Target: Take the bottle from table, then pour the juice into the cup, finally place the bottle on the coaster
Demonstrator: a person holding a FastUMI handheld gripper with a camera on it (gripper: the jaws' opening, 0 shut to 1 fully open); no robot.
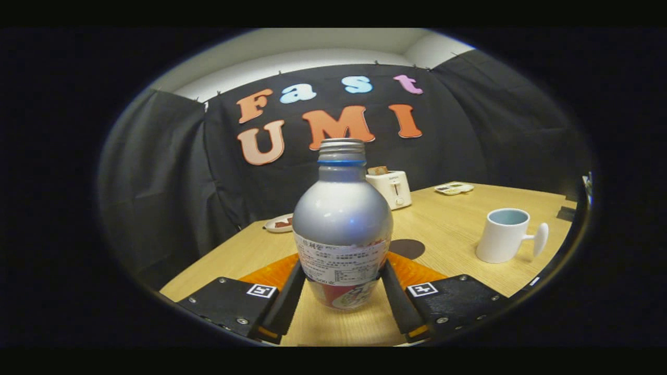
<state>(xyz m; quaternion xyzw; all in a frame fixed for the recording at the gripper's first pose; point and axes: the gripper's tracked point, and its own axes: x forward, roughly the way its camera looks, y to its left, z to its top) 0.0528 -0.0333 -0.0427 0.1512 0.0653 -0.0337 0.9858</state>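
Note:
A silver bottle (342, 219) with a paper label, a blue neck ring and a bare threaded mouth stands upright between my fingers. My gripper (342, 273) is shut on the bottle, one finger pressing on each side of its lower body. Whether its base rests on the wooden table (448, 224) I cannot tell. Beyond my fingers to the right stands a white cup (503, 235) with a pale blue inside, its handle pointing right. A dark round coaster (407, 248) lies flat just behind the bottle, to its right, between bottle and cup.
An orange mat (271, 273) lies under and behind the bottle. Farther back stand a white toaster (391, 188), a small plate (280, 224) to the left and a flat tray (454, 188) at the far right. Black cloth walls close the booth.

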